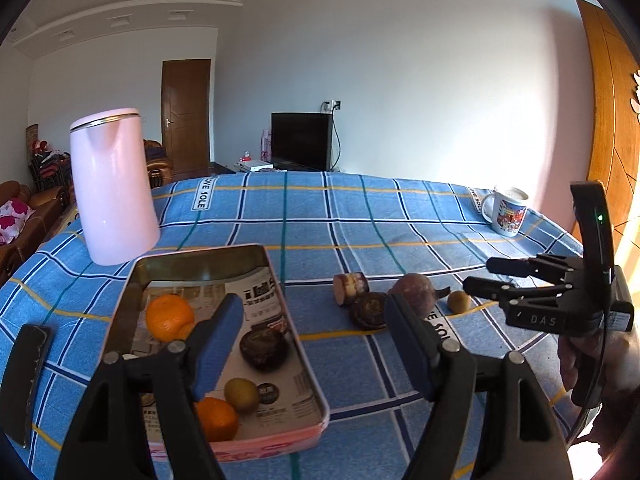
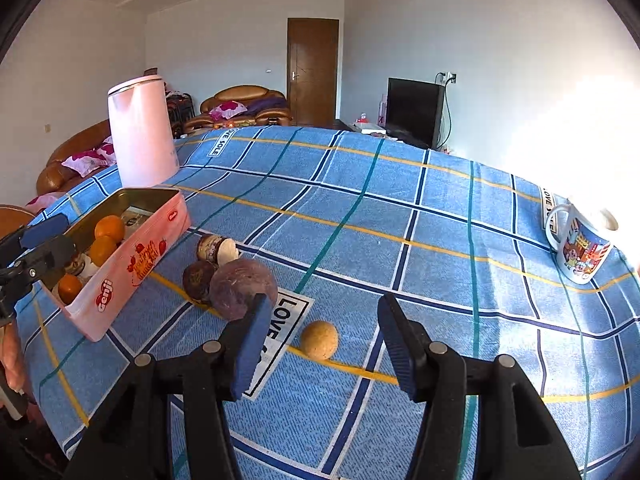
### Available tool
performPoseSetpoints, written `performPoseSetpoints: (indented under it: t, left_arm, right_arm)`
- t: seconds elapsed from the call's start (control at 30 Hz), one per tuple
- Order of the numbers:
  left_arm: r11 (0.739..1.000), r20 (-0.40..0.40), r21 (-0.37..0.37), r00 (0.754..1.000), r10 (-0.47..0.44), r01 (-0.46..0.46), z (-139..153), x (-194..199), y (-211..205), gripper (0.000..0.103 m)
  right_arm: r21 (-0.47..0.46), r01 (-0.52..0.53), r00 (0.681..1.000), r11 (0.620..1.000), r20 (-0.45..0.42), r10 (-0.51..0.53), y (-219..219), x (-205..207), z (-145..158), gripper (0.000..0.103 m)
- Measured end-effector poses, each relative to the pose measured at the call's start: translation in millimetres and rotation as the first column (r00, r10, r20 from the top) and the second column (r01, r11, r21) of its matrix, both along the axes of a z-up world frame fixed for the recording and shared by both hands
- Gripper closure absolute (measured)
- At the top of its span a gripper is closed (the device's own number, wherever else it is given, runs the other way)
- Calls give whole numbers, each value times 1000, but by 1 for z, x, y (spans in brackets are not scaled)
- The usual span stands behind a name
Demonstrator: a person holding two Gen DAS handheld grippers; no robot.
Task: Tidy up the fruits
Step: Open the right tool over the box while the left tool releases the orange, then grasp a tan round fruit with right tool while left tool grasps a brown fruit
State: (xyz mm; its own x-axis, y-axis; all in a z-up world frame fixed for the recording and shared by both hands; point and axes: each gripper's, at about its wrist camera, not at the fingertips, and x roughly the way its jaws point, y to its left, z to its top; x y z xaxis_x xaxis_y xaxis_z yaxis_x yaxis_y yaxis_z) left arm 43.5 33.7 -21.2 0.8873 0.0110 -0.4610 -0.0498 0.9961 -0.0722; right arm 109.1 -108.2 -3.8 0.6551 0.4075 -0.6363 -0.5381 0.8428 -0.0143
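Observation:
A pink tin (image 1: 310,376) (image 2: 132,268) holds two oranges (image 1: 170,316), a dark round fruit (image 1: 264,346) and a kiwi (image 1: 241,394). On the cloth to its right lie a cut brown piece (image 1: 350,288) (image 2: 216,249), a dark fruit (image 1: 368,310) (image 2: 199,278), a large purple fruit (image 1: 416,292) (image 2: 242,288) and a small kiwi (image 1: 459,301) (image 2: 319,339). My left gripper (image 1: 316,344) is open and empty above the tin's right edge. My right gripper (image 2: 320,344) is open and empty, with the small kiwi between its fingers; it also shows in the left wrist view (image 1: 484,276).
A pink kettle (image 1: 114,188) (image 2: 140,132) stands behind the tin. A printed mug (image 1: 506,211) (image 2: 580,250) stands at the far right. A dark phone (image 1: 26,380) lies left of the tin. A blue checked cloth (image 2: 400,208) covers the table.

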Motion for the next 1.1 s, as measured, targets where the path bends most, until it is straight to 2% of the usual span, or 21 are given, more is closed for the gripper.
performPoseSetpoints:
  t: [0.07, 0.17, 0.33, 0.37, 0.4, 0.43, 0.47, 0.6, 0.73, 0.87, 0.93, 1.1]
  left_arm:
    - [1000, -13, -3, 1000, -23, 23, 0, 9, -8, 27]
    - [999, -33, -5, 998, -49, 49, -2, 22, -19, 23]
    - [996, -75, 2, 993, -87, 87, -8, 43, -38, 22]
    - [996, -83, 2, 992, -94, 94, -9, 47, -41, 22]
    - [994, -92, 3, 990, -104, 105, -10, 51, -44, 22]
    - [993, -103, 6, 988, -117, 118, -11, 55, -47, 22]
    - [992, -113, 9, 986, -125, 127, -13, 58, -51, 22]
    - [987, -147, 33, 978, -149, 155, -18, 72, -67, 24]
    - [982, -181, 39, 968, -174, 184, -22, 89, -80, 24]
    - [977, -225, 76, 958, -177, 198, -28, 105, -95, 25]
    - [969, -278, 82, 939, -203, 234, -34, 114, -104, 32]
    - [961, -318, 157, 933, -170, 229, -42, 126, -114, 33]
  right_arm:
    - [1, -28, 999, 1000, -33, 28, 5, 4, -7, 46]
    - [-42, 0, 998, 999, -55, -2, 8, 11, -14, 46]
    - [-42, -4, 982, 999, -188, -4, 5, 31, -32, 46]
    - [-37, -12, 978, 999, -207, 4, 5, 34, -34, 51]
    - [-35, -22, 974, 999, -228, 13, 6, 36, -36, 67]
    - [-40, -21, 972, 999, -233, 11, 6, 36, -38, 71]
    - [-46, -20, 973, 999, -229, 9, 6, 36, -38, 76]
    - [-19, -21, 975, 1000, -223, 16, -1, 32, -35, 76]
    - [39, 28, 982, 999, -189, -20, -17, 31, -26, 76]
    - [109, 70, 983, 992, -178, -50, -32, 32, -21, 76]
    - [129, 79, 983, 988, -173, -56, -36, 32, -19, 76]
    - [133, 77, 984, 988, -168, -54, -34, 32, -17, 75]
